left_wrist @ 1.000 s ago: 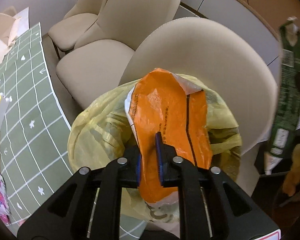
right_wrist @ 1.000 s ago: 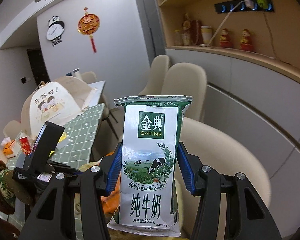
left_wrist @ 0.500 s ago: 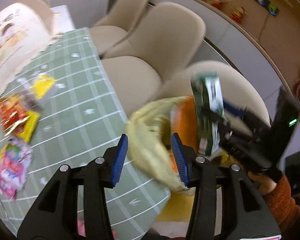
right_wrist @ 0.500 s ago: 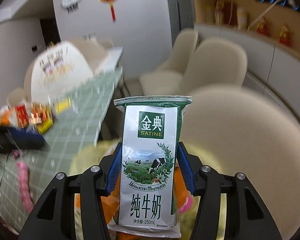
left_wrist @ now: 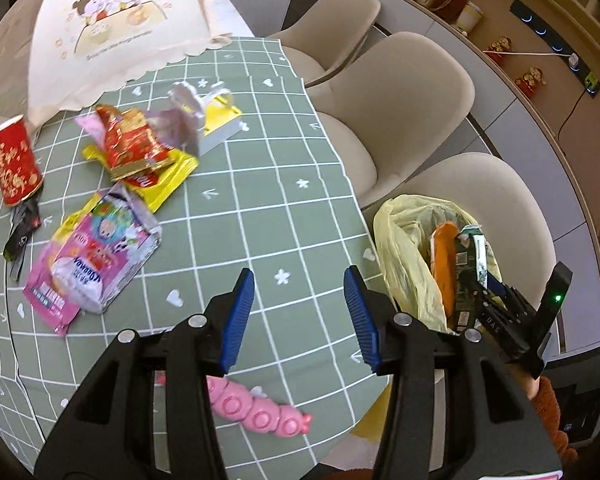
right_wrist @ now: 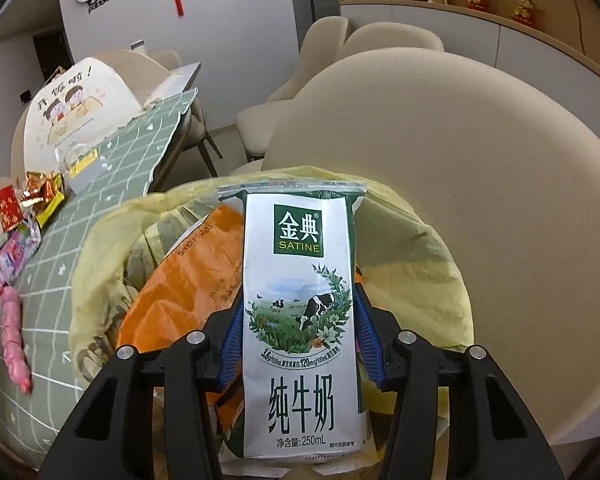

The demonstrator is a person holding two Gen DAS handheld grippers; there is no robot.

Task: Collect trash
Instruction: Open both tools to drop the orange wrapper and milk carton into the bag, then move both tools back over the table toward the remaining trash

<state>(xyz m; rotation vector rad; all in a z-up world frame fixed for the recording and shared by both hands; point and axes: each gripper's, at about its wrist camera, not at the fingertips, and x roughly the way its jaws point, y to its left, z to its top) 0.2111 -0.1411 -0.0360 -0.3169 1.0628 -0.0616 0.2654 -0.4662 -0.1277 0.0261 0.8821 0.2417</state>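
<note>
Two tools: the left tool (left_wrist: 299, 316), jaws just opened, is empty above the green surface (left_wrist: 260, 208). Right tool (right_wrist: 299, 338), jaws narrowing, grips the milk carton (right_wrist: 300, 320) over the yellow bag (right_wrist: 412, 280) ahead.

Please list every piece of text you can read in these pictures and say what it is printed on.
"金典 SATINE" – milk carton
"纯牛奶" – same carton
"净含量:250mL" – same carton
"开饭啦!" – food cover
"DAS" – right gripper
Carton's nutrition band, orange wrapper, pink snack bag, red cup: too small or blurred.
</note>
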